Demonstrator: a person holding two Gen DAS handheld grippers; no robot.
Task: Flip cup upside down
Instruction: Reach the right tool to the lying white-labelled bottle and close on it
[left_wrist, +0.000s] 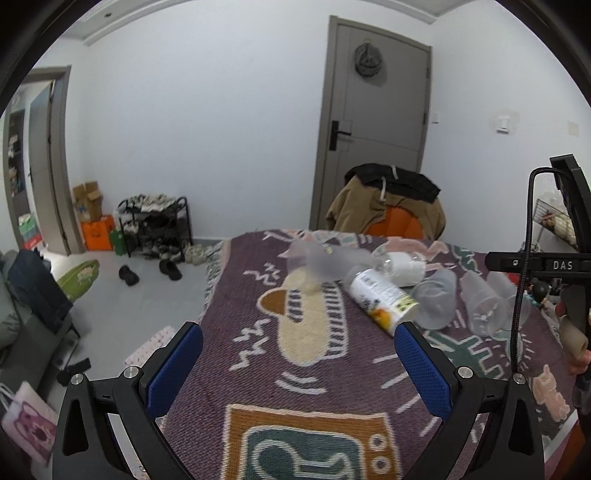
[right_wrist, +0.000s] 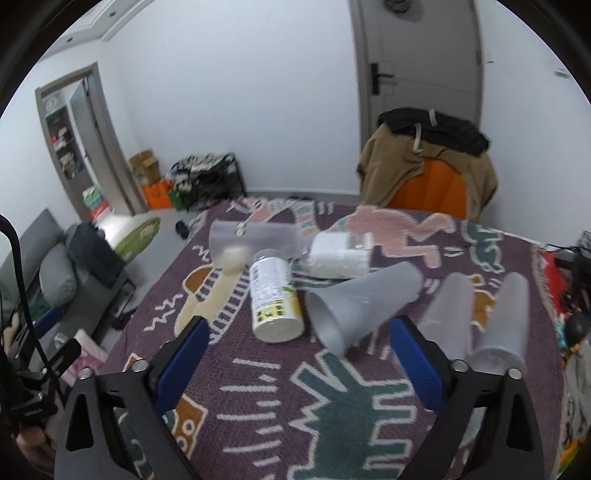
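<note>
Both tools stand wide apart and hold nothing: the left gripper (left_wrist: 298, 363) and the right gripper (right_wrist: 298, 360) hover over the patterned woven blanket (right_wrist: 332, 413) covering the table. Just beyond the right gripper's blue pads (right_wrist: 413, 365) a frosted plastic cup (right_wrist: 360, 306) lies on its side, mouth toward the camera. Two more frosted cups (right_wrist: 448, 319) lie to its right. Left of it rests a labelled white bottle (right_wrist: 273, 299), then a tipped clear cup (right_wrist: 255, 242) and a white-labelled bottle (right_wrist: 341, 256). Behind, a jacket-draped orange chair (right_wrist: 428, 173) stands before a grey door (left_wrist: 376, 122).
</note>
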